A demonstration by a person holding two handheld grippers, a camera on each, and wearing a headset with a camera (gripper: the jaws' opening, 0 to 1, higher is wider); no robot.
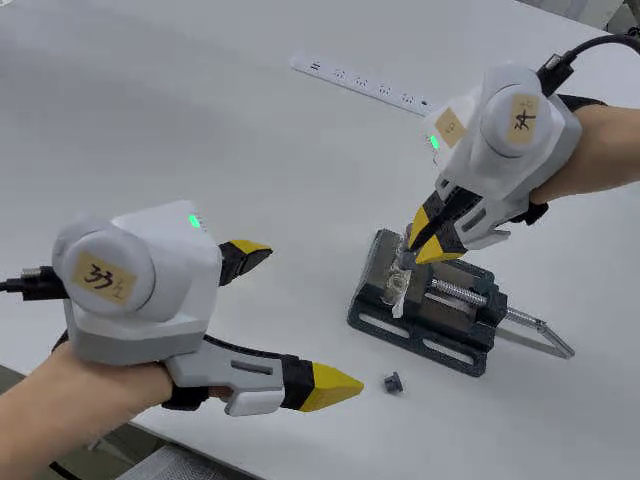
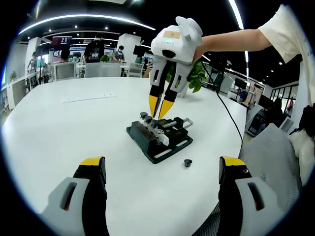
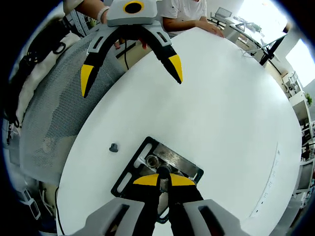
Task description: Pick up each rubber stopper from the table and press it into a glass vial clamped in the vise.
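A black vise stands on the white table and clamps small glass vials; two in the left gripper view carry dark stoppers. My right gripper hangs tip-down just over the vials, jaws nearly together on a small dark piece that looks like a rubber stopper. A loose rubber stopper lies on the table in front of the vise. My left gripper is open and holds nothing, left of that stopper.
A white power strip lies at the far side of the table. The table's near edge runs close under the left gripper, with a grey mesh chair beside it. The vise handle sticks out to the right.
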